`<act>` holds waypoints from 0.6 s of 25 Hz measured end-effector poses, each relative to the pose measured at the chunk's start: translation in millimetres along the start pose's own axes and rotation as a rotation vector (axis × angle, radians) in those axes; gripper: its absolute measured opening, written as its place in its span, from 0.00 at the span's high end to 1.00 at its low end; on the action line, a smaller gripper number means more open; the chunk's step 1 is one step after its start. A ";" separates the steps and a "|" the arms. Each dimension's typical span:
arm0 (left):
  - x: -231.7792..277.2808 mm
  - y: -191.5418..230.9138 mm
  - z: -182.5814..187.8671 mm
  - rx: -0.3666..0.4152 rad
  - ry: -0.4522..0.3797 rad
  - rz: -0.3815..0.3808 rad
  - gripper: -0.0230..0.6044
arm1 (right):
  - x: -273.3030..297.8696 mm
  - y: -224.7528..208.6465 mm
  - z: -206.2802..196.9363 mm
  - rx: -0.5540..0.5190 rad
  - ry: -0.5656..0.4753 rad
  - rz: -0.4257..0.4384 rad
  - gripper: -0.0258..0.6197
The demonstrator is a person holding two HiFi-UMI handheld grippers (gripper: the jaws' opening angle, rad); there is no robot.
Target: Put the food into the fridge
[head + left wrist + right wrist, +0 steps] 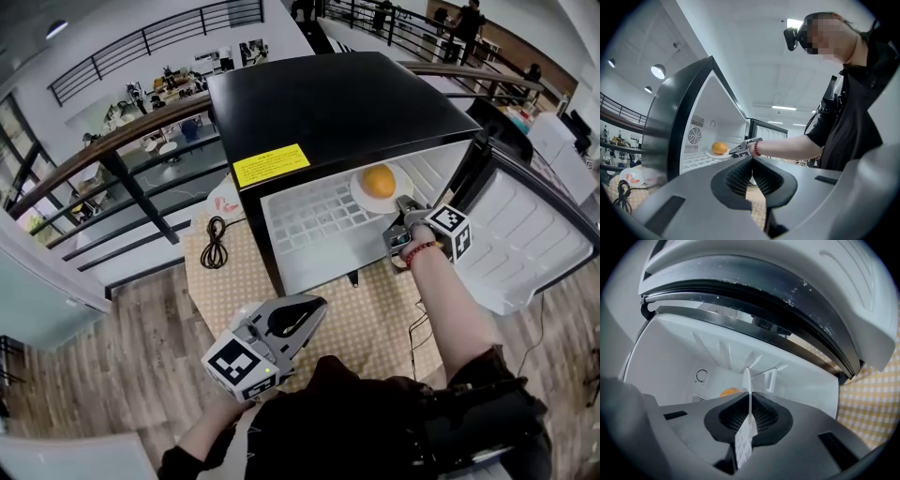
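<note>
plate rim (pixel 364 197) sits pinched in right claw (pixel 750 397) (left claw (pixel 751 160) pressed together, empty).

The person wears a black short-sleeved top (pixel 375 422), a red bead bracelet (pixel 421 251) on the right wrist and a small black head-mounted camera (pixel 790 37). The left gripper (pixel 314 307) and right gripper (pixel 401 206) are grey moulded plastic with ribbed black pads, each carrying a white cube of black square markers (pixel 450 232).

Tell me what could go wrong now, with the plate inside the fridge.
The right gripper pinches only the thin rim of the plate; any tilt could roll the orange off. Letting go before the plate sits flat on the wire shelf could drop it. Withdrawing could bump the open door.
</note>
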State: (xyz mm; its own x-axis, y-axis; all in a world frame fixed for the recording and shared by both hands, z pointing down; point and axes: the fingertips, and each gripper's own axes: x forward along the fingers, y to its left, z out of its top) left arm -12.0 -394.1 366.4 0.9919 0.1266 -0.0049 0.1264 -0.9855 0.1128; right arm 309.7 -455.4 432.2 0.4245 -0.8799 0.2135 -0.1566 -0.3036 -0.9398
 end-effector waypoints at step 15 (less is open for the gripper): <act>-3.5 0.4 -0.7 -0.003 -0.004 0.014 0.94 | 5.7 1.0 4.3 -0.056 -0.013 -0.027 0.92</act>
State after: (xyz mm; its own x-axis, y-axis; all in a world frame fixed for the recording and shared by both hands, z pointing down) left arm -15.4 -394.8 367.2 0.9936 0.1126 -0.0078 0.1128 -0.9868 0.1159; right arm 315.8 -459.2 431.3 0.4409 -0.8663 0.2350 -0.1947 -0.3479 -0.9171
